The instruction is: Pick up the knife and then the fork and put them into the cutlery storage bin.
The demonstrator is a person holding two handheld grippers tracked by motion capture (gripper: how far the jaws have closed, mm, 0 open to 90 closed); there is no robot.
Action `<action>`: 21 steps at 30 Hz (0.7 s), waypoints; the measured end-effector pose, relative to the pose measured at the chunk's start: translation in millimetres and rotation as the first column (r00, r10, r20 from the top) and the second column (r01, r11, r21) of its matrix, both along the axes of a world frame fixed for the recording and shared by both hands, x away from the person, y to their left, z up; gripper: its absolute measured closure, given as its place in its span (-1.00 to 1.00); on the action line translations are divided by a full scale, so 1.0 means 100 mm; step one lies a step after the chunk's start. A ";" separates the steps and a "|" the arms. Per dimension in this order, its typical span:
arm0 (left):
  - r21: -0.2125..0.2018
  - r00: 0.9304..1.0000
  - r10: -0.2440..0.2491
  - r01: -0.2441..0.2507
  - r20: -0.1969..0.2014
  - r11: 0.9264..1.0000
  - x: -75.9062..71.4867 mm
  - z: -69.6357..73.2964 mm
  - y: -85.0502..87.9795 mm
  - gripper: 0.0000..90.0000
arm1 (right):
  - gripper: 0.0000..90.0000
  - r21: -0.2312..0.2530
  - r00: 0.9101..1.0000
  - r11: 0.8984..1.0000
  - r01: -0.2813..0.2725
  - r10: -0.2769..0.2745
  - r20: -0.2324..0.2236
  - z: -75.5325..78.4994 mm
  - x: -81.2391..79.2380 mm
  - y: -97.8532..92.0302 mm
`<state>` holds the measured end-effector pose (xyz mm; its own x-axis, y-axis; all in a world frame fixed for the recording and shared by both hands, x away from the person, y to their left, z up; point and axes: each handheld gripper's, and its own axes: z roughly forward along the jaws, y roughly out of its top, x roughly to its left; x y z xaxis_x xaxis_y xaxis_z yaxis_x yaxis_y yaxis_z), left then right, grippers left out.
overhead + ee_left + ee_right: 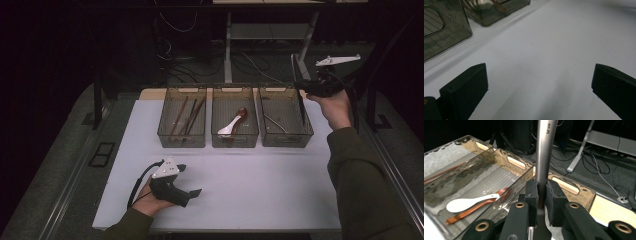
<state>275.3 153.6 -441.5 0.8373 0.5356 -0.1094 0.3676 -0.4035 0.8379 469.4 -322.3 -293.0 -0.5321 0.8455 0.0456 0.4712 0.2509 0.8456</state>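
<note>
A: Starting at the left: left gripper (187, 181) low over the white table (250, 185), near the front edge, held in the person's left hand (150, 200). Jaws stand wide apart, bare table between them, as the left gripper view confirms.

B: Noted. Beyond it?

A: Three smoky clear bins in a row along the far side of the table. Left bin (182, 117) holds long brown sticks, chopsticks by the look. Middle bin (235, 117) holds a white spoon (230, 127) lying against a reddish-brown spoon (241, 116); the right gripper view shows them crossed (471, 203).

B: And the right bin?

A: Right bin (286, 117) has a thin metal piece lying on its floor. Above its right wall, a long grey metal utensil (300, 102) hangs steeply down from the right gripper (302, 87), its lower end reaching into that bin.

B: Grip?

A: Right gripper is clamped on the utensil's handle (545, 152); the pads pinch it from both sides, handle running straight up between them. Which kind of utensil it is, I cannot tell. Right hand (335, 107) is raised above the table's far right corner.
</note>
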 end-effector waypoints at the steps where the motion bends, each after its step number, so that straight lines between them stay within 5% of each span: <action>1: -0.001 1.000 0.000 0.000 0.001 1.000 0.00 0.00 0.00 -1.00 | 0.78 -0.004 1.000 1.000 0.006 -0.006 -0.008 -0.04 0.04 0.00; 21: -0.002 1.000 -0.005 0.005 0.005 1.000 -0.01 0.00 0.00 -1.00 | 0.78 -0.125 0.988 0.992 -0.008 -0.011 -0.152 -0.53 0.32 0.06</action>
<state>274.6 153.2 -441.1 0.8406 0.5310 -0.1066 0.3616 -0.4038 0.8404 501.2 -316.3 -345.9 -0.5255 0.8506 0.0194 0.5921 0.3492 0.7263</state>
